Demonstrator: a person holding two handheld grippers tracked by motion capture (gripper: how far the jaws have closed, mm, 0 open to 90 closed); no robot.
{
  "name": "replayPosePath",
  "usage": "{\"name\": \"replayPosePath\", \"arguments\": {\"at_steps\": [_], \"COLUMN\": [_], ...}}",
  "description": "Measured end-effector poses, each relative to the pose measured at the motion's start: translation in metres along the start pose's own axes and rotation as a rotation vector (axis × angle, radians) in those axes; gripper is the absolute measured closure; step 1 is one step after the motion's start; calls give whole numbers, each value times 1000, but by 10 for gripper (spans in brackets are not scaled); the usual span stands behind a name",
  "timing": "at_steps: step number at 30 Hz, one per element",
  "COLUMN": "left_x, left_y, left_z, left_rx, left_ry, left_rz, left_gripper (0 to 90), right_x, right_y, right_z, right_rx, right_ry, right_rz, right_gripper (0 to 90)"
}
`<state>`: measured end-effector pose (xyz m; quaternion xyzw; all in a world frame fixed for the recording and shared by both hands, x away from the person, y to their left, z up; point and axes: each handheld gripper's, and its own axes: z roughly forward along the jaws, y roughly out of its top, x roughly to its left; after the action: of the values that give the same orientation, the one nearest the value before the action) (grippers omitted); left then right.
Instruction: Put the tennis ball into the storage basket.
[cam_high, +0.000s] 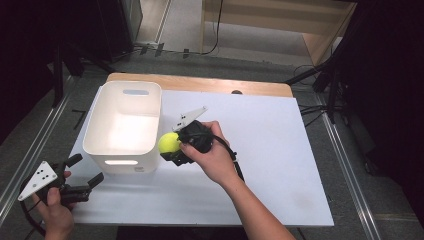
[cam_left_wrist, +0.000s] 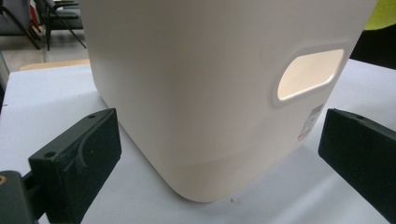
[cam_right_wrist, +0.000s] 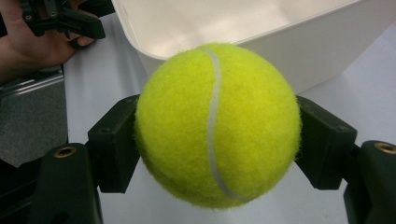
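Felt-covered tennis ball (cam_right_wrist: 217, 123): light, springy, grippy.
Your right gripper (cam_high: 172, 150) clamps its middle, bin (cam_high: 95, 130) at 9 o'clock; left gripper (cam_high: 82, 172) gapes empty.

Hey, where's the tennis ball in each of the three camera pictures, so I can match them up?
High view: the tennis ball sits mid-picture, in the right gripper, beside the white bin.
Left gripper view: a yellow-green sliver, likely the ball, at the top right corner.
Right gripper view: centre, clamped between the jaws.
Shared landmark: the white bin.
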<state>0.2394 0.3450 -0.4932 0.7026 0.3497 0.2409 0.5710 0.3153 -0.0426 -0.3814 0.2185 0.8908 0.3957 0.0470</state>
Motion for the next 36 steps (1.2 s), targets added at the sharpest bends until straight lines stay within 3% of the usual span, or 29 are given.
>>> {"name": "replayPosePath", "arguments": {"at_steps": [36], "left_x": [1], "left_y": [0], "left_z": [0], "left_rx": [-1], "left_ry": [-3], "left_rz": [-4], "left_gripper": [0], "right_x": [-4], "right_y": [39], "right_z": [-6], "right_rx": [-26], "right_ry": [-4], "right_rz": [-34], "right_gripper": [242]}}
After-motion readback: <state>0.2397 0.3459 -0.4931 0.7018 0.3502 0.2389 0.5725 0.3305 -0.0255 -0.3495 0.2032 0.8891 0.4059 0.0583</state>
